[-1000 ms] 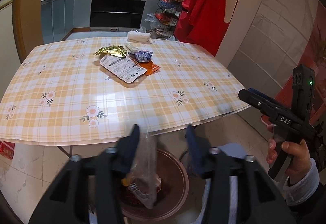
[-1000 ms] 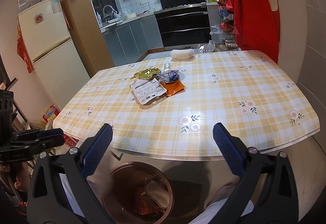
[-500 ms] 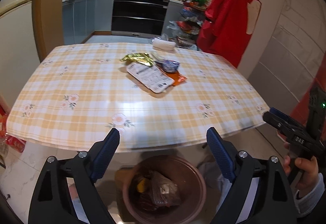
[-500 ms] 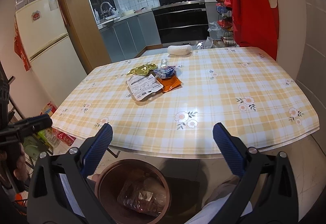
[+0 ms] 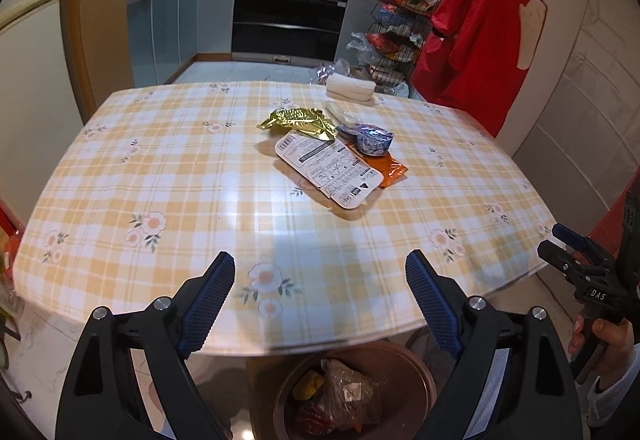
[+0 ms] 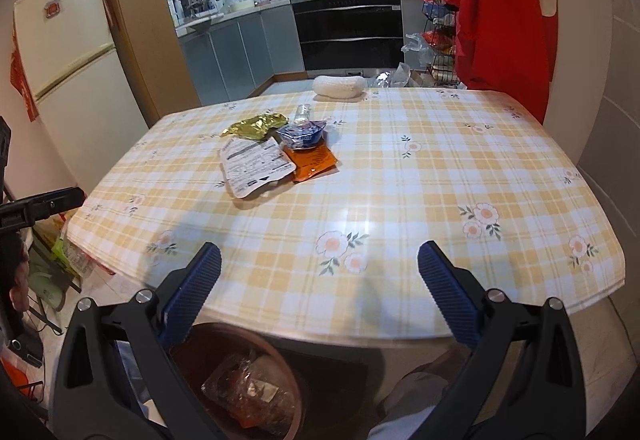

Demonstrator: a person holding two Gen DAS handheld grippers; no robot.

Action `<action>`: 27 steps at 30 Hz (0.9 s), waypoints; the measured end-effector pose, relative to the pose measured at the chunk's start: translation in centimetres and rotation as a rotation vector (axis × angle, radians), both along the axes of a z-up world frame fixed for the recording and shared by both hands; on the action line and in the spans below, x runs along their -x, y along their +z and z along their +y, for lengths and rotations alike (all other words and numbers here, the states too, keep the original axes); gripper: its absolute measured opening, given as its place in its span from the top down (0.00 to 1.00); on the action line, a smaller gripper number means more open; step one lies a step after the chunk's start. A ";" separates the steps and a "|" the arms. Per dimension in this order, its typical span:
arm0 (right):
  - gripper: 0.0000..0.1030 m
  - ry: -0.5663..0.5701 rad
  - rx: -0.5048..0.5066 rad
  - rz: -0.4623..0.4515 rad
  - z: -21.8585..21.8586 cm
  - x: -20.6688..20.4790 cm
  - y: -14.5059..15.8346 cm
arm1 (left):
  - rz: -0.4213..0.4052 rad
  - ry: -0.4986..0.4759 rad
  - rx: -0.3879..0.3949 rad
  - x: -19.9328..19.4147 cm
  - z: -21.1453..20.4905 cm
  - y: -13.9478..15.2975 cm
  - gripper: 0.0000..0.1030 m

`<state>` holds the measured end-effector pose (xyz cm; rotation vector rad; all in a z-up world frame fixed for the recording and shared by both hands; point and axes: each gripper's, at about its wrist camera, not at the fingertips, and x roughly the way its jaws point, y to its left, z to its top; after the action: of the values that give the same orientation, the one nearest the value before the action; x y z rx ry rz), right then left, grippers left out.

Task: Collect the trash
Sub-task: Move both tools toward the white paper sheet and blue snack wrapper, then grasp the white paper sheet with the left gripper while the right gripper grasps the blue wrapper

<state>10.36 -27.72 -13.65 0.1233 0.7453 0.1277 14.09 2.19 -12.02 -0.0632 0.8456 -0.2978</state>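
A heap of wrappers lies mid-table: a white printed packet (image 5: pixel 328 169) (image 6: pixel 254 165), a gold foil wrapper (image 5: pixel 298 121) (image 6: pixel 256 125), a blue crumpled wrapper (image 5: pixel 370 139) (image 6: pixel 302 133) and an orange sachet (image 5: pixel 390 169) (image 6: pixel 312 161). Below the table's near edge stands a brown bin (image 5: pixel 354 396) (image 6: pixel 236 384) with a clear wrapper in it. My left gripper (image 5: pixel 320 304) is open and empty over the near edge, above the bin. My right gripper (image 6: pixel 320 296) is open and empty too, and shows at the right of the left wrist view (image 5: pixel 576 260).
The checked tablecloth (image 5: pixel 160 175) (image 6: pixel 440 167) covers the table. A rolled white cloth (image 5: pixel 350 87) (image 6: pixel 338 85) lies at the far edge. Behind are kitchen cabinets, a wire rack (image 5: pixel 394 39) and a red garment (image 5: pixel 484 23). A fridge (image 6: pixel 68 71) stands at the left.
My left gripper opened and let a clear wrapper fall into the bin, then moved forward over the table's edge. My right gripper also came closer to the table, still open.
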 end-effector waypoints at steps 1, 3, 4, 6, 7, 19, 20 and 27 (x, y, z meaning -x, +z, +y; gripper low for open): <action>0.06 0.000 0.000 0.009 -0.2 -1.0 -0.4 | 0.009 -0.001 0.002 -0.8 -0.2 -0.4 0.17; 0.06 0.000 -0.004 0.023 -0.6 -2.6 -1.0 | 0.030 0.003 0.013 -2.8 -0.7 -1.6 0.17; 0.06 0.002 -0.005 0.028 -0.8 -3.6 -1.5 | 0.038 0.006 0.020 -3.5 -0.8 -2.1 0.17; 0.06 0.004 -0.003 0.037 -1.1 -5.3 -2.1 | 0.069 0.010 0.050 -5.8 -1.2 -3.5 0.19; 0.06 0.005 -0.002 0.044 -1.2 -6.4 -2.6 | 0.087 0.012 0.072 -7.2 -1.5 -4.3 0.22; 0.06 0.049 -0.028 0.097 -1.3 -17.1 -6.1 | 0.251 0.088 0.235 -18.5 -3.2 -11.8 0.39; 0.06 0.056 -0.023 0.100 -1.3 -17.8 -6.3 | 0.257 0.094 0.242 -19.2 -3.2 -12.3 0.39; 0.06 0.128 0.015 0.111 0.1 -21.6 -7.2 | 0.239 0.063 0.294 -21.3 -3.7 -13.9 0.40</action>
<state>31.91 -27.65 -20.90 0.0685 0.8646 0.2380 35.34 -1.50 -25.88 -0.4053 1.0292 -0.3579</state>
